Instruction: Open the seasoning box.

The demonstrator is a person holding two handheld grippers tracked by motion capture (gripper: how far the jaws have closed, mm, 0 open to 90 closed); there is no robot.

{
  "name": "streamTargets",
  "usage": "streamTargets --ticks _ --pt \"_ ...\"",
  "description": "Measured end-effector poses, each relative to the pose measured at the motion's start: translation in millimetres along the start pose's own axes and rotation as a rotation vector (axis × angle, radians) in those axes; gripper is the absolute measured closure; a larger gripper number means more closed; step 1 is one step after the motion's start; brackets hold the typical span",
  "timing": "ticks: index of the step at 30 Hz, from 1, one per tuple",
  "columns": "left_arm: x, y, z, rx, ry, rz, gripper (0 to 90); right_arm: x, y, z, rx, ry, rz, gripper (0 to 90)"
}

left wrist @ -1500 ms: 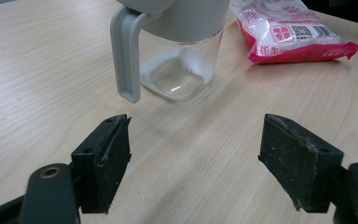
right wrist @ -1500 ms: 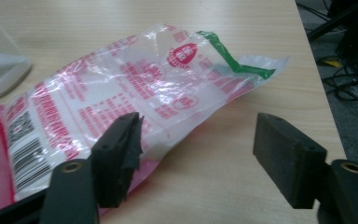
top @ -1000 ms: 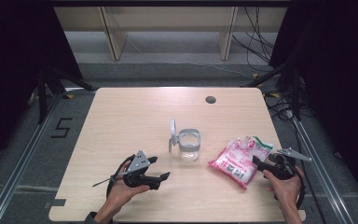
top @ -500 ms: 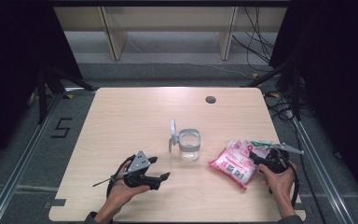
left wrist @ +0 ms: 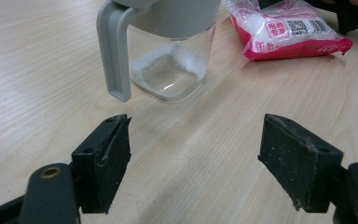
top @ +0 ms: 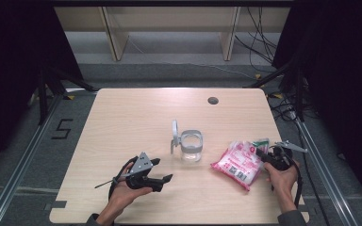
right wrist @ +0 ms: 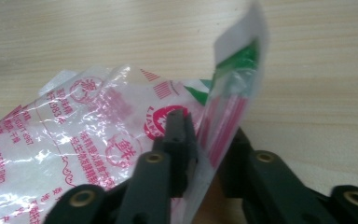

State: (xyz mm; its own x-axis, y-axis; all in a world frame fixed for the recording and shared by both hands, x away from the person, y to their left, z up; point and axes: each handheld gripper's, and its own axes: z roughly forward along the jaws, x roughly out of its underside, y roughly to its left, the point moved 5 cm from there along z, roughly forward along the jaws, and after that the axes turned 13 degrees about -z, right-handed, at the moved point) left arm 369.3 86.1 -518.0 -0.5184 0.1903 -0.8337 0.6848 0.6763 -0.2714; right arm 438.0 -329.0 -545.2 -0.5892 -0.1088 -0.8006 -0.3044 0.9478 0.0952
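Bright tabletop, dark surroundings, soft blur

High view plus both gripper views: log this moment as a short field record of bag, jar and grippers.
right gripper: jaws have just been closing; pinching the bag's top edge
bag: pink and white, lying on the table, right of the jar
jar: clear, grey handle, upright, lid open, a little white powder at the bottom
left gripper: open, nothing between the jaws, pointed at the jar

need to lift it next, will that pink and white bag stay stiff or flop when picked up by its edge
Probably floppy: the pink and white bag is thin, crinkled film, folding where the right gripper pinches it. Its bulging body suggests loose contents, likely to sag and shift.
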Motion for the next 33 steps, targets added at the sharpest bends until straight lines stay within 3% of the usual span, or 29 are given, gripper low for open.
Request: streamTargets --ticks 2,3,4,5,7,8,9,10,11,12,13,15,16,17,18,21,22,23,24,25,26,29,31,33 --pt "0.3 -2.2 0.5 0.006 -0.006 -0.009 24.0 -1.3 -0.1 -0.2 0.013 -0.009 -0.040 85.9" --pt "-0.6 -2.1 0.1 0.008 -0.007 0.005 24.0 -2.1 -3.1 1.0 0.012 -0.019 -0.090 86.9" --pt "-1.3 -1.7 0.1 0.011 -0.008 0.016 24.0 -3.2 -1.5 -0.2 -0.006 -0.024 -0.093 88.0" --pt "-1.1 -1.8 0.1 0.009 -0.006 0.014 24.0 -3.6 1.7 -0.3 0.002 -0.016 -0.061 88.9" --pt "-0.5 -1.9 -0.4 0.004 0.001 0.018 24.0 -6.0 -0.6 -0.9 -0.006 -0.034 -0.109 90.0" --pt "0.3 -3.8 0.3 0.008 -0.007 -0.014 24.0 -7.1 4.7 -3.3 -0.012 -0.029 -0.058 90.0" --pt "-0.1 -4.0 0.3 0.005 -0.008 -0.014 24.0 -9.4 1.8 -3.3 -0.013 -0.059 -0.126 90.0" --pt "-0.5 -4.0 0.2 0.011 -0.001 -0.011 24.0 -10.6 7.6 -6.4 -0.017 -0.046 -0.098 90.0" --pt "-0.5 -4.9 0.7 0.020 -0.001 -0.018 24.0 -12.3 8.4 -9.0 -0.014 -0.030 -0.133 90.0" --pt "-0.4 -6.8 1.3 0.032 -0.002 -0.026 24.0 -16.1 8.2 -8.7 -0.024 -0.070 -0.184 90.0" --pt "0.2 -7.4 0.7 0.029 0.004 -0.013 24.0 -19.2 10.9 -10.9 -0.043 -0.089 -0.187 90.0" --pt "-0.2 -10.2 1.3 0.041 0.001 -0.004 24.0 -24.7 21.1 -19.6 -0.067 -0.104 -0.146 90.0" --pt "-0.6 -9.9 1.2 0.039 0.003 0.008 24.0 -27.9 19.7 -21.9 -0.079 -0.133 -0.196 90.0" --pt "-0.2 -10.4 1.3 0.034 0.007 0.007 24.0 -28.9 23.9 -25.8 -0.086 -0.137 -0.169 90.0" --pt "0.5 -10.9 1.6 0.030 0.010 0.001 24.0 -31.4 25.9 -28.5 -0.090 -0.172 -0.185 90.0" --pt "0.6 -14.5 3.6 0.049 0.012 -0.005 24.0 -37.7 36.3 -35.6 -0.088 -0.206 -0.236 90.0" --pt "0.7 -16.5 4.6 0.047 0.008 -0.011 24.0 -39.1 44.1 -39.4 -0.099 -0.199 -0.203 90.0" --pt "1.6 -16.3 4.8 0.038 0.027 0.010 24.0 -43.1 47.0 -40.9 -0.109 -0.226 -0.222 90.0" --pt "1.9 -19.7 6.2 0.061 0.016 -0.005 24.0 -46.6 51.7 -44.6 -0.111 -0.235 -0.226 90.0" --pt "2.4 -20.1 6.7 0.057 0.022 0.007 24.0 -48.6 55.6 -46.8 -0.117 -0.242 -0.211 90.0" --pt "2.4 -22.1 7.7 0.069 0.016 -0.002 24.0 -52.1 59.8 -51.1 -0.127 -0.253 -0.228 90.0" --pt "1.1 -25.5 11.7 0.049 0.012 0.001 25.0 -60.1 70.1 -61.4 -0.161 -0.278 -0.247 90.0" --pt "-0.3 -31.6 16.6 0.057 -0.005 -0.007 25.4 -64.2 78.3 -65.9 -0.181 -0.299 -0.236 90.0" --pt "-2.3 -37.0 22.7 0.066 -0.010 0.007 25.8 -69.0 90.9 -71.6 -0.196 -0.308 -0.262 90.0"
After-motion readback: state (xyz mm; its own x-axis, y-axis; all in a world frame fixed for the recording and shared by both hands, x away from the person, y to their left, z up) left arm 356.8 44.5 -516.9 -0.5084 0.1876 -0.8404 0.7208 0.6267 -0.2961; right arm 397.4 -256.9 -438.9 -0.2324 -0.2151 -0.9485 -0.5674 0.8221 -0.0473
